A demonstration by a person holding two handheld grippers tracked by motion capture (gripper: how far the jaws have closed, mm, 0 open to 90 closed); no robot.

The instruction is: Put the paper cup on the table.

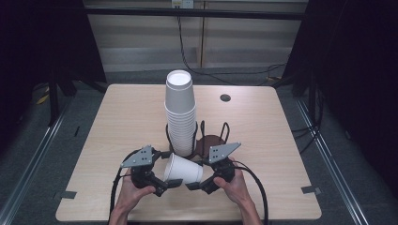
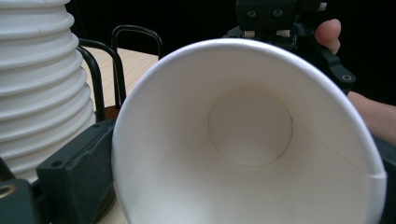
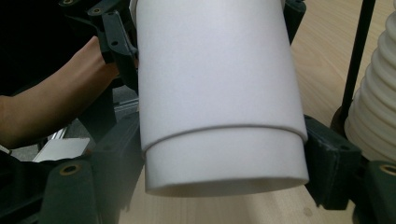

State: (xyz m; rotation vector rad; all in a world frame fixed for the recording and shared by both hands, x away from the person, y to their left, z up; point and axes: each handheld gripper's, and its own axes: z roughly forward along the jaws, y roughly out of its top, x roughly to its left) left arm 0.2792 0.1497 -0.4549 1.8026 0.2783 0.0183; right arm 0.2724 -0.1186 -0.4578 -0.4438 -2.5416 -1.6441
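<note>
A white paper cup (image 1: 183, 168) lies on its side in the air just above the table's front, rim to the left. My left gripper (image 1: 168, 169) is shut on its rim end. My right gripper (image 1: 198, 174) is shut on its base end. The left gripper view looks straight into the cup's open mouth (image 2: 247, 140), with a jaw on either side of the rim. In the right gripper view the cup (image 3: 219, 70) shows a step near the base, as if one cup sat nested in another (image 3: 224, 158); the jaws clamp the narrower end.
A tall stack of white cups (image 1: 179, 112) stands upside down in a black wire holder (image 1: 225, 131) with a brown base, right behind the grippers. The stack (image 2: 37, 84) is close on the left gripper's left. A small dark grommet (image 1: 225, 98) sits far right on the wooden table (image 1: 126, 117).
</note>
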